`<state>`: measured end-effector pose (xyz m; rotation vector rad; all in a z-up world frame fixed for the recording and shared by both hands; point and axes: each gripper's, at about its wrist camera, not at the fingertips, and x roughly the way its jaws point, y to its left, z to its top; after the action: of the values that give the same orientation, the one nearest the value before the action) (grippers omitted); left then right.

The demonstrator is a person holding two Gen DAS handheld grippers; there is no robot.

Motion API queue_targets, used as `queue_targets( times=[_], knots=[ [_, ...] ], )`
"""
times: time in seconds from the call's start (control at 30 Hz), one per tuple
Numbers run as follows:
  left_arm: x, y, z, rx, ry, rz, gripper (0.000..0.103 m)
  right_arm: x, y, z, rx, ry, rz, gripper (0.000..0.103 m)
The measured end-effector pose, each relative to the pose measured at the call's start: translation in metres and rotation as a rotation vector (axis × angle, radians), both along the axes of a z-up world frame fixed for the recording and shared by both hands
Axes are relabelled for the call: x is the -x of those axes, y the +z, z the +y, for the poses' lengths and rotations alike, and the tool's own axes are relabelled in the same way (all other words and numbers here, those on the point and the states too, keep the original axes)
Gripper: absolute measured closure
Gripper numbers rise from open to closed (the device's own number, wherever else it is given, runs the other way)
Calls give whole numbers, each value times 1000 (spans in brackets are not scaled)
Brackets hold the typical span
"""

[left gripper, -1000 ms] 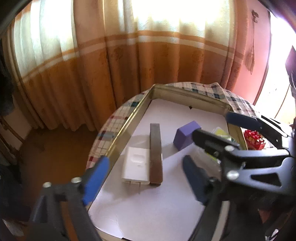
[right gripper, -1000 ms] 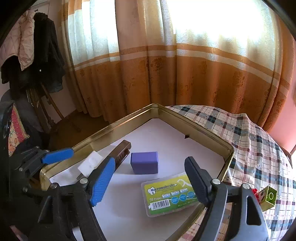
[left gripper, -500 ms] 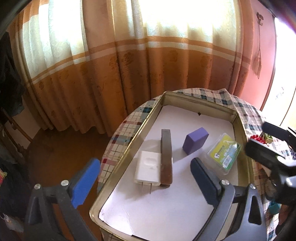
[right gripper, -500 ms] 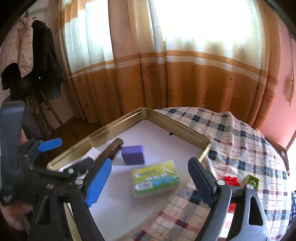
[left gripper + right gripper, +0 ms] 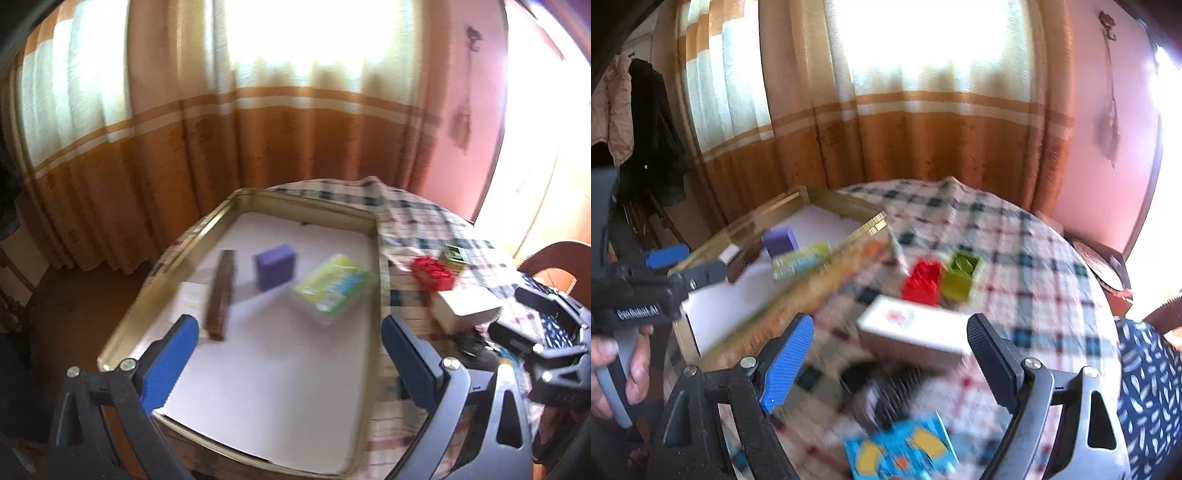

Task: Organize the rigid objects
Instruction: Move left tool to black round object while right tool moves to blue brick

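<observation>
The gold tray [image 5: 303, 210] rests on the table [image 5: 1027, 258], which carries a checked cloth; its floor is lined white. Inside it lie a brown bar [image 5: 221, 293], a purple block [image 5: 276, 265] just beside the bar, a green-labelled clear case [image 5: 330, 286] near the right wall, and a white flat item [image 5: 190, 295] partly hidden behind the bar.

Outside the tray, on the cloth, a red brick [image 5: 923, 282] and a green brick [image 5: 962, 275] stand side by side; a white box [image 5: 912, 332] lies nearer the camera; a dark ridged item [image 5: 886, 391], too blurred to identify, sits before it; a blue printed card [image 5: 901, 450] lies at the near edge.

Left tool [image 5: 288, 354]: released, jaws wide apart over the tray's near half, nothing between them; a hand [image 5: 617, 373] holds its handle.

Right tool [image 5: 890, 362]: released, jaws spread above the white box and the dark item, pads touching neither.
</observation>
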<state>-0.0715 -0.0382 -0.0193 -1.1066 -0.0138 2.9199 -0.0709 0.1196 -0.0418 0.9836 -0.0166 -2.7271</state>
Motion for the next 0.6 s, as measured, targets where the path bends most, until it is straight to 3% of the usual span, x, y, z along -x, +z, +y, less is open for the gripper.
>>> queue_targets(
  times=[0.27,0.6],
  knots=[
    [-19,-4,41,25,-80,6,2,-40,-37,22,-15,4,-55,16],
    [-27,-18,68,39,-133,-22,2,-36,-52,9,-40,62,-64,16]
  ],
)
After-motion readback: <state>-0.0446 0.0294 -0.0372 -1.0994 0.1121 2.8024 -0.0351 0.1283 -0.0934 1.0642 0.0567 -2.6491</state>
